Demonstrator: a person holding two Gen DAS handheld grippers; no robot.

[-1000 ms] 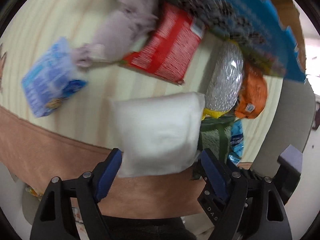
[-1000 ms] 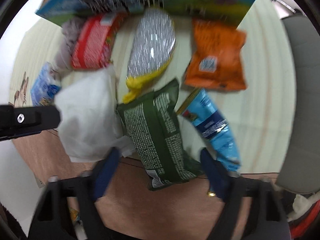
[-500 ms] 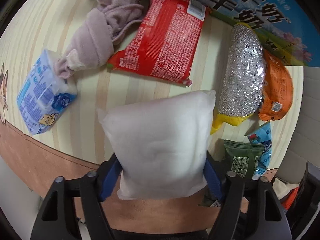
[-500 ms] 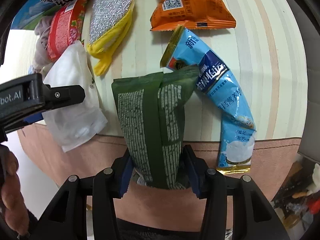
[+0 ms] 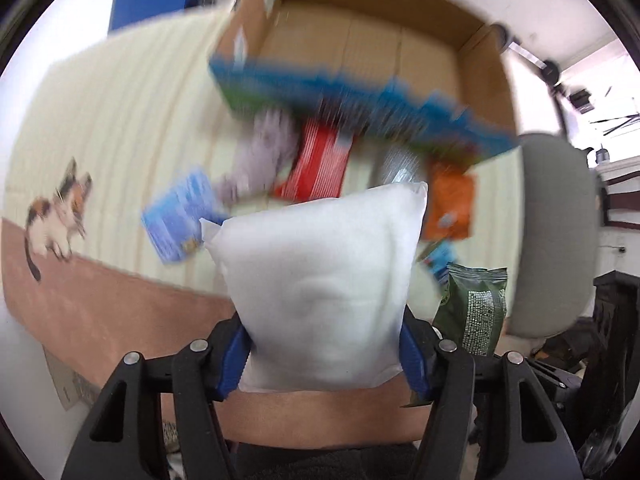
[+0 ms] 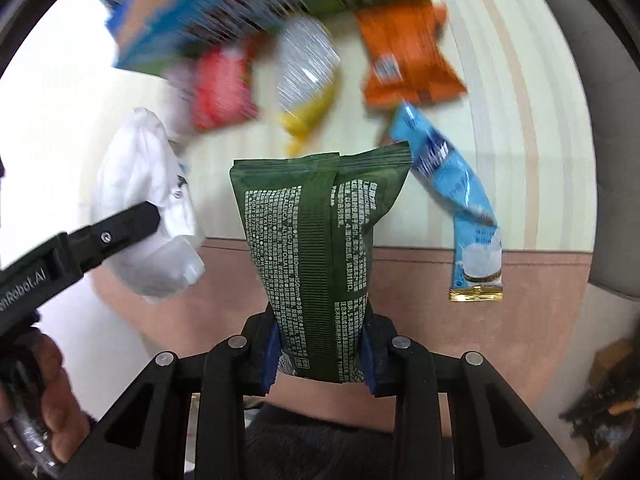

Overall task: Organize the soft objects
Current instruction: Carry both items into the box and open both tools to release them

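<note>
We note the left tool [image 5: 324,354] clamped on the white pillow pack [image 5: 320,284]; right tool [image 6: 320,354] clamped on the green packet [image 6: 316,252]; both lifted off the tabletop [image 6: 500,80].

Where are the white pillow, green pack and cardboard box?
white pillow [image 5: 324,280], left wrist view, middle of its front face
green pack [image 6: 316,248], right wrist view, printed back panel
cardboard box [image 5: 372,44], left wrist view, inner back wall

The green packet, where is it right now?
In the right wrist view the green packet stands centre, clamped in the right tongs, lifted beside the white pillow pack.
</note>
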